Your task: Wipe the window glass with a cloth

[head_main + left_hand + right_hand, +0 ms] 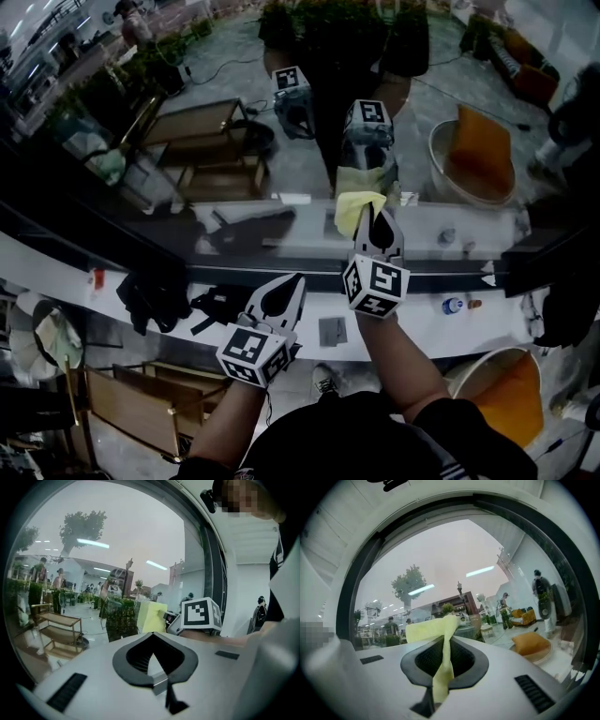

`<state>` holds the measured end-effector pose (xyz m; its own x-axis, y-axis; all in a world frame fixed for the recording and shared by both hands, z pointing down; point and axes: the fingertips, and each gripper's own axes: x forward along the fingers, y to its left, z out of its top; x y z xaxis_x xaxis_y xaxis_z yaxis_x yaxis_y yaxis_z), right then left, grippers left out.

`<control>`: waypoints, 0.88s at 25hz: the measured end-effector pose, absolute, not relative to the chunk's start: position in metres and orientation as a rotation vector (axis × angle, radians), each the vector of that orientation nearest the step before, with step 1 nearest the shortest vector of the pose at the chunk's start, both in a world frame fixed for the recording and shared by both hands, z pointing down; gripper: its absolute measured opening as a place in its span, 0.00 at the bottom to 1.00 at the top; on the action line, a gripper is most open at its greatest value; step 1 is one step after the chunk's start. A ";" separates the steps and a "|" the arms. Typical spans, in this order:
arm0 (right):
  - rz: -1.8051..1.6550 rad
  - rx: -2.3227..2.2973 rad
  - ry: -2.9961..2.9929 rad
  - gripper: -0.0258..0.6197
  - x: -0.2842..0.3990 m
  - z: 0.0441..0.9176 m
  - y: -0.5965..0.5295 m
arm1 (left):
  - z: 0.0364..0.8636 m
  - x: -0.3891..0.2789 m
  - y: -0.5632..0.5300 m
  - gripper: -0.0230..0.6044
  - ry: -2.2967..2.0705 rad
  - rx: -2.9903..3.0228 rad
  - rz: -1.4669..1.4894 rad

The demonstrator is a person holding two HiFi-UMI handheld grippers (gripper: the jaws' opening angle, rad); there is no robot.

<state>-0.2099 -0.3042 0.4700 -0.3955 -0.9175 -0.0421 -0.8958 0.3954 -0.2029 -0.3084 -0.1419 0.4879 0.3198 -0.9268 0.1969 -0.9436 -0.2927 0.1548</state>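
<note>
Your left gripper [281, 298] sits low, short of the window glass [234, 141], its jaws pressed together on nothing. To its right, your right gripper [378, 230] clamps a yellow cloth [356, 208], whose free end meets the glass.

Cloth [360, 208]: in my right gripper [373, 217], pressed against the window glass [234, 159].
My left gripper [292, 286]: left of my right one, nearer me.

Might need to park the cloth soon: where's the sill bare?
The best patch is the sill between the right gripper and the blue bottle. The grey square takes the middle. Left of the left gripper, black items crowd it. The cloth is pinched in the right gripper, at the glass.
</note>
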 end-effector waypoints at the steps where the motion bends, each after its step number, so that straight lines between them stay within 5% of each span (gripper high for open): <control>1: -0.224 -1.629 2.505 0.10 -0.218 0.471 -0.303 | 0.488 -0.314 -0.141 0.04 -1.706 2.336 0.096; 22: -0.224 -1.521 2.663 0.10 -0.328 0.493 -0.279 | 0.503 -0.386 -0.106 0.04 -1.749 2.273 0.070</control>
